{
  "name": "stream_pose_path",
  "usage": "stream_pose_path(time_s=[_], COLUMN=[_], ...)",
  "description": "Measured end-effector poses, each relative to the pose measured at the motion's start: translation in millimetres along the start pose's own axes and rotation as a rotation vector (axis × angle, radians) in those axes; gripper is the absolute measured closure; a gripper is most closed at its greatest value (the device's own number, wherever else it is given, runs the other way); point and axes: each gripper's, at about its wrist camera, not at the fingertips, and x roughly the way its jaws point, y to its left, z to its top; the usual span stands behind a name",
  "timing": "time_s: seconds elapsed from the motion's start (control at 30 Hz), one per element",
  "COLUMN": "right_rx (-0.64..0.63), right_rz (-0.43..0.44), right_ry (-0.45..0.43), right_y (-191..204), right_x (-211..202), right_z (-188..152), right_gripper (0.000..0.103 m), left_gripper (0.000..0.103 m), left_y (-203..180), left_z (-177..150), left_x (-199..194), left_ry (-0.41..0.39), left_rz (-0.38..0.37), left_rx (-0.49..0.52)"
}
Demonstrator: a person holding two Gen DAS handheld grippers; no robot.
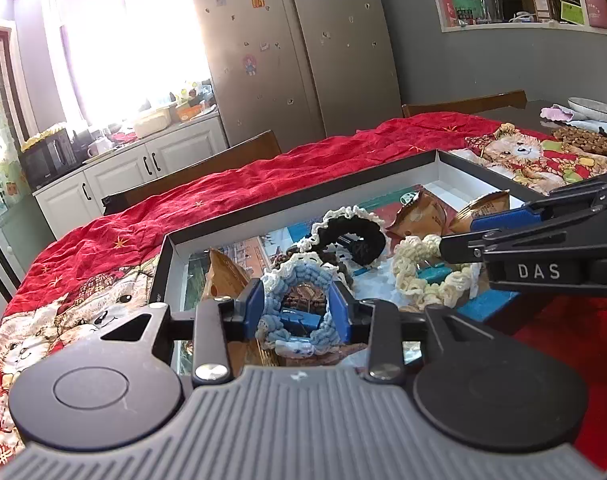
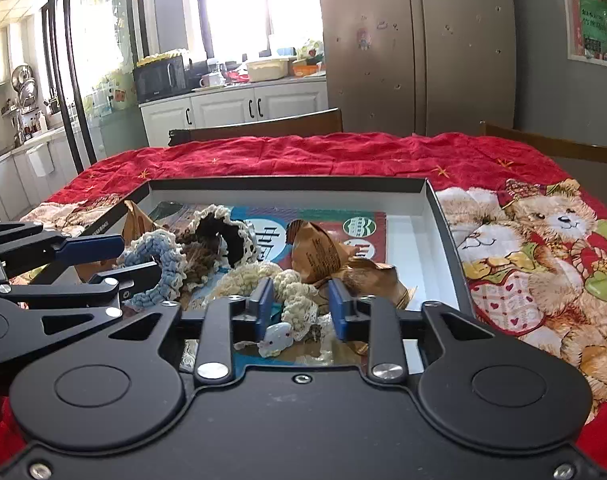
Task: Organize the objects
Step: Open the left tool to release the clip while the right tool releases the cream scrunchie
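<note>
Scrunchies and brown snack packets lie heaped in a shallow black box with a white inside, set on the red bear-print cloth covering the desk.

Left gripper: fingers set either side of the blue crochet scrunchie, blue pads touching its outer edges; reads as a light clamp, though contact force cannot be judged. In the right wrist view this scrunchie sits at 9 o'clock of the pile.

Right gripper: fingers apart, straddling the cream crochet scrunchie at the near edge of the pile; left pad touches the yarn, right pad stands clear. A small white charm lies just below it.

Black scrunchie with cream trim rests at 12 o'clock of the pile, brown packets at 2 o'clock.

Judged step: lift one scrunchie out for sorting. To do it well, close on one thick band of yarn rather than the whole ring, lift straight up, and watch that neighbouring loops do not snag.

Legible writing: "DAS" on the right gripper body, seen from the left wrist. Printed sheet under the pile carries large characters, not readable.
</note>
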Motion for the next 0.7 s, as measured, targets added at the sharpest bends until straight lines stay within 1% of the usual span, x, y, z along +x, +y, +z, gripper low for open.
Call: stream_pose_path(time_s=[0.3,0.37,0.53,0.7], right_rx=[0.01,0.009,0.015,0.027], right_rz=[0.008,0.008,0.005,0.007], right_ry=[-0.045,-0.056,-0.082,-0.1], right_y=[-1.0,-1.4,-2.5,-4.8], right_x=[-14.8,-19.2,-32.4,-46.3], right_z=[6.3,8.2,11.9,15.9], right_gripper=[0.062,0.061,0.059,0.056], left_gripper=[0.037,0.032,0.024,0.02], left_y=[-1.1,-1.7,-2.1,-1.0], left_z=[5.4,7.4,10.7,13.4], left_x=[-15.8,-20.3,-32.6,-45.1], left_ry=[-0.04,-0.051,-0.076,-0.089], left_rz=[0.007,0.011,0.022,0.036], left_rx=[0.001,0.001,0.001,-0.006])
